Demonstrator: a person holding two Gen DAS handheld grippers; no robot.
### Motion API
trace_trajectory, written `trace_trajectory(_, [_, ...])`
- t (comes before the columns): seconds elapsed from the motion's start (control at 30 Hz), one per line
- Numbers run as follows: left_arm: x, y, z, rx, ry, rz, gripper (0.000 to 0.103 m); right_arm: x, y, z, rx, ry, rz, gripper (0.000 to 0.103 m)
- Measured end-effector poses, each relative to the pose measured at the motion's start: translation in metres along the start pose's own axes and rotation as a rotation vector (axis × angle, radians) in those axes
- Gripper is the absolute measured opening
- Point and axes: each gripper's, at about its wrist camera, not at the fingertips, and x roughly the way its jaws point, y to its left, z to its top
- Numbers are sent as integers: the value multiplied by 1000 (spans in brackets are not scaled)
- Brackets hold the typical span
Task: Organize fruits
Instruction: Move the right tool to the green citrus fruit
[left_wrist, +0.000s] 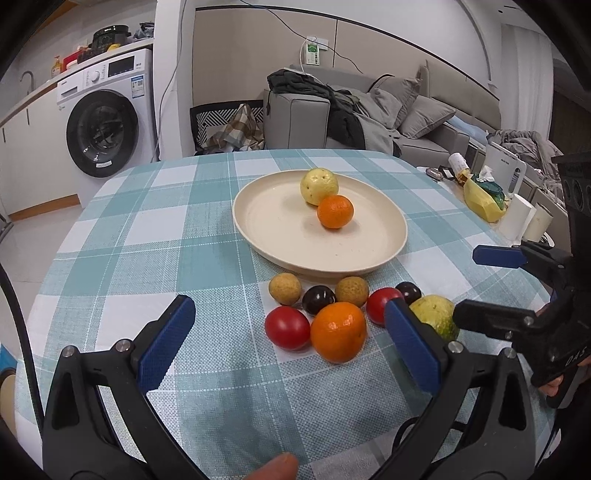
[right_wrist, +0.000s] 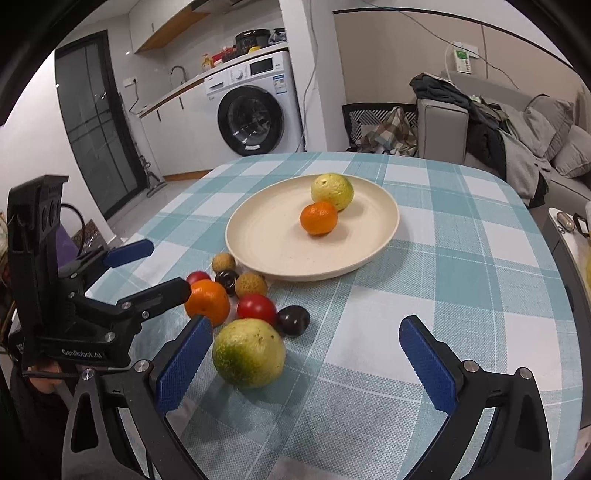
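Right claw (right_wrist: 306, 354): wide open, holding nothing — the big green-yellow fruit (right_wrist: 248, 352) sits on the cloth by its left pad.
Left claw (left_wrist: 288, 343): wide open too, empty, with the near orange (left_wrist: 338, 331) between its pads.
Plate (right_wrist: 258, 254): one orange and one pale yellow fruit lie on it already.
Small fruits (right_wrist: 256, 308): bunched on the cloth just in front of the plate.
Best way: probably slide right so the round fruit sits mid-gap, then squeeze softly — it may roll.
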Motion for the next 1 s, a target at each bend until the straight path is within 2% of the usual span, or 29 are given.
trace_trajectory(0.4, [4, -2, 0, 12, 13, -2, 102, 13, 11, -8, -38, 66, 23, 103])
trace_trajectory(0.73, [8, -7, -2, 30, 36, -29, 102, 22, 12, -15, -25, 112, 95, 102])
trace_trajectory(0.8, [9, -6, -2, 30, 39, -38, 102, 24, 13, -15, -22, 119, 115, 101])
trace_trajectory(0.87, [10, -6, -2, 30, 42, -44, 101, 25, 14, -16, -20, 126, 128, 95])
trace_trajectory(0.93, [10, -6, -2, 32, 43, -53, 96, 26, 15, -16, -20, 132, 134, 91])
trace_trajectory(1.0, [10, -7, -2, 36, 42, -56, 96, 27, 16, -16, -20, 135, 140, 89])
